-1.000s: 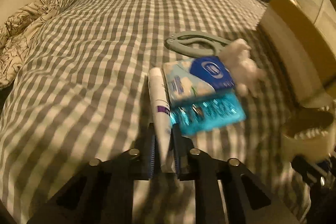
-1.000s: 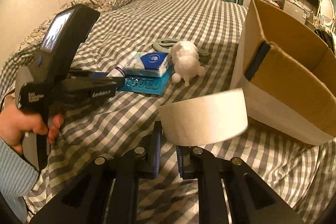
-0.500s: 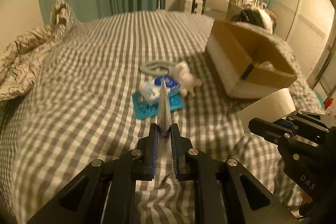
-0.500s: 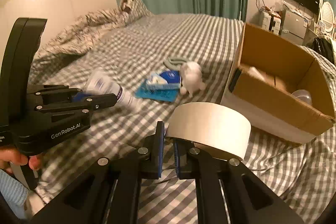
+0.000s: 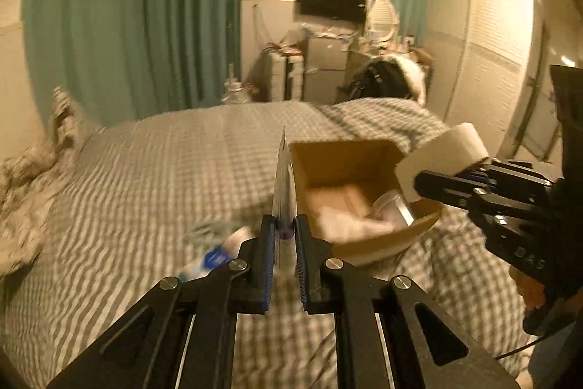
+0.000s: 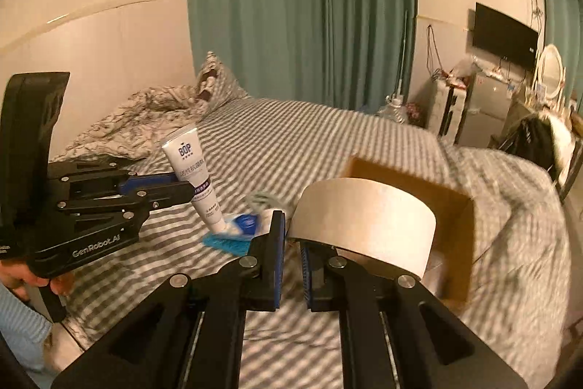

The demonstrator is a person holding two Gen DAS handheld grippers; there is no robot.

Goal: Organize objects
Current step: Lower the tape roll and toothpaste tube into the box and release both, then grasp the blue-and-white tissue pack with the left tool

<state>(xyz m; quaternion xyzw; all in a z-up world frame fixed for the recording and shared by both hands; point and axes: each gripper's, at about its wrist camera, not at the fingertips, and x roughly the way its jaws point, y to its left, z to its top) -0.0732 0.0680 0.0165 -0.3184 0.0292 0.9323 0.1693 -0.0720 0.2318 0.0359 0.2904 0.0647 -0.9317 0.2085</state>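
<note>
My left gripper (image 5: 283,236) is shut on a white tube (image 5: 283,177), held upright and edge-on above the bed; the right wrist view shows the tube (image 6: 193,170) in that gripper (image 6: 182,190). My right gripper (image 6: 291,239) is shut on the wall of a wide roll of tape (image 6: 368,221), also seen at the right of the left wrist view (image 5: 441,152). An open cardboard box (image 5: 360,192) with items inside sits on the bed just beyond both grippers, and shows in the right wrist view (image 6: 452,206).
On the checked bed (image 6: 309,141) lie a blue-and-white tissue pack (image 6: 246,223), a teal packet (image 6: 226,241) and a grey ring-shaped item (image 6: 262,199). Crumpled bedding and a pillow (image 6: 153,119) lie at the left. Green curtains, a TV and cabinets stand behind.
Both grippers have risen well above the bed with the tube and the tape roll and have swung toward the cardboard box. The views now look more level across the room.
</note>
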